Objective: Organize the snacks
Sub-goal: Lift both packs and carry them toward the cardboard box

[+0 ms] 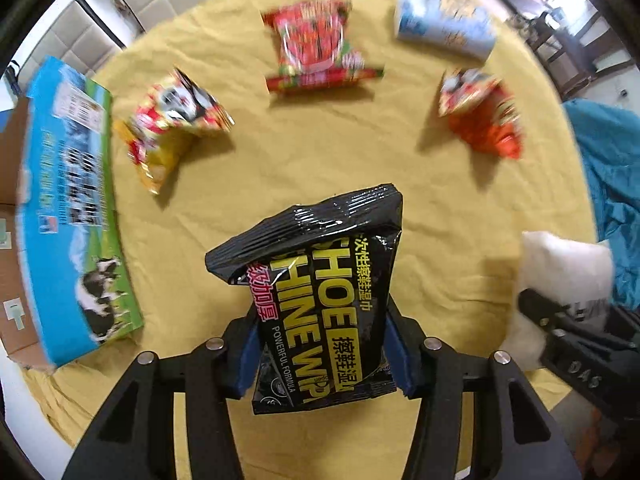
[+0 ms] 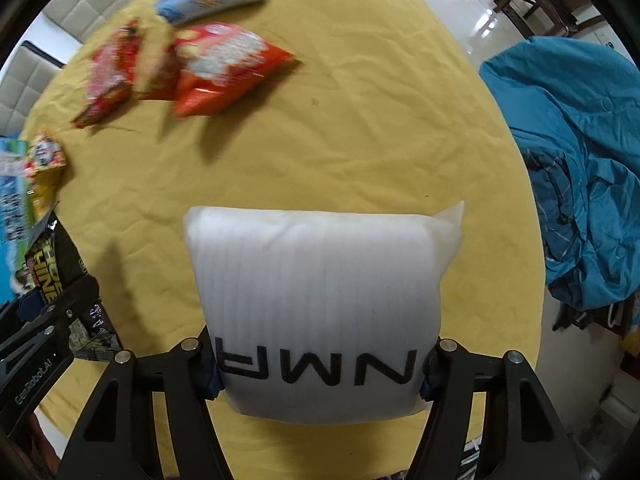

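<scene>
Left gripper (image 1: 324, 354) is clamped on a black wipes pack (image 1: 320, 280), pads pressing both sides, pack hanging clear above the yellow cloth (image 1: 320, 160). Right gripper (image 2: 320, 372) is clamped on a white pouch (image 2: 320, 300), also off the cloth. Rel. to the black pack: milk carton box (image 1: 76, 216) at the cloth's left edge, yellow-red bag (image 1: 172, 124) beyond-left, red bag (image 1: 320, 48) straight beyond, orange bag (image 1: 484, 116) beyond-right, pale blue bag (image 1: 444, 20) farthest right. White pouch just right of it. Teal fabric (image 2: 580, 168) off the cloth, far right.
</scene>
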